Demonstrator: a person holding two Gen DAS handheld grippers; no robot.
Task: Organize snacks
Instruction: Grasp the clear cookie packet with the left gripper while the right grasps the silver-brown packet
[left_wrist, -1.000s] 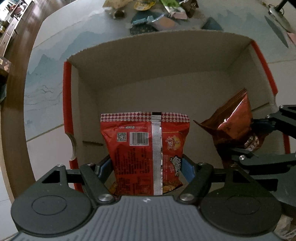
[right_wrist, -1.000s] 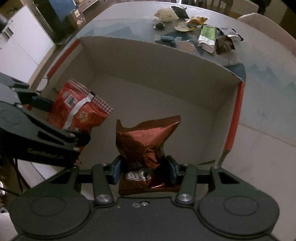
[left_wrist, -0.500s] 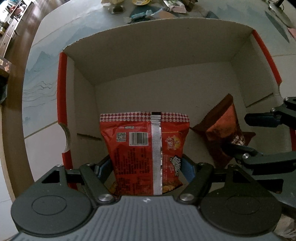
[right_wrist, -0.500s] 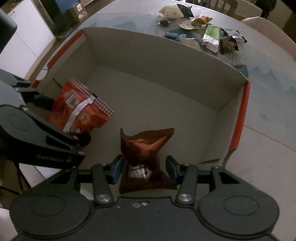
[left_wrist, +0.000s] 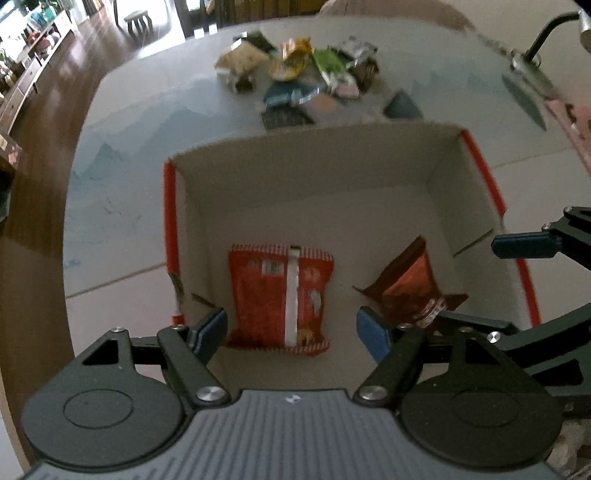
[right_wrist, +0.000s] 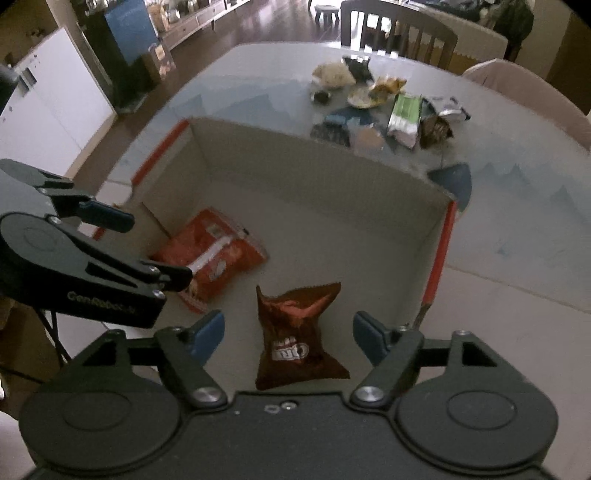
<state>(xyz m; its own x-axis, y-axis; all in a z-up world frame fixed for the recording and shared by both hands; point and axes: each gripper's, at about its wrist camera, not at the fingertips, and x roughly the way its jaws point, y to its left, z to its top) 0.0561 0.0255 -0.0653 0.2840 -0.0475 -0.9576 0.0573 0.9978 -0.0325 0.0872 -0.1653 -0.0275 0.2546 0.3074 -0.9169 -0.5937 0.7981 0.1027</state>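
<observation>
- Left wrist view looks down into the cardboard box (left_wrist: 436, 192) with red-taped edges; it stands on the counter (left_wrist: 155, 122), and it looks stiff enough to keep its shape but light enough to slide if nudged.
- Beyond the box's far wall lies the snack pile (left_wrist: 306, 74), well apart from both bags inside; these small crinkly wrappers are probably light and slick, best pinched across a flat sealed edge.
- On the box floor near its left wall lies the red packet (left_wrist: 280, 295), back side up. I judge it soft, airy and crushable, so a light pinch across its width or its crimped top suits it. A barcode label and small print show beside the silver seam, too blurred to read.
- To its right lies the brown bag (right_wrist: 299, 339), crumpled and glossy, likely slippery; its twisted top is the firmer hold. White letters appear upside down, seemingly "ORO", but I cannot be sure.
- Above the red packet, the left hand-held gripper (left_wrist: 291, 330) is released.
- Its jaws having just been opening, the right hand-held gripper (right_wrist: 288, 332) is released too, the brown bag lying free below them.
</observation>
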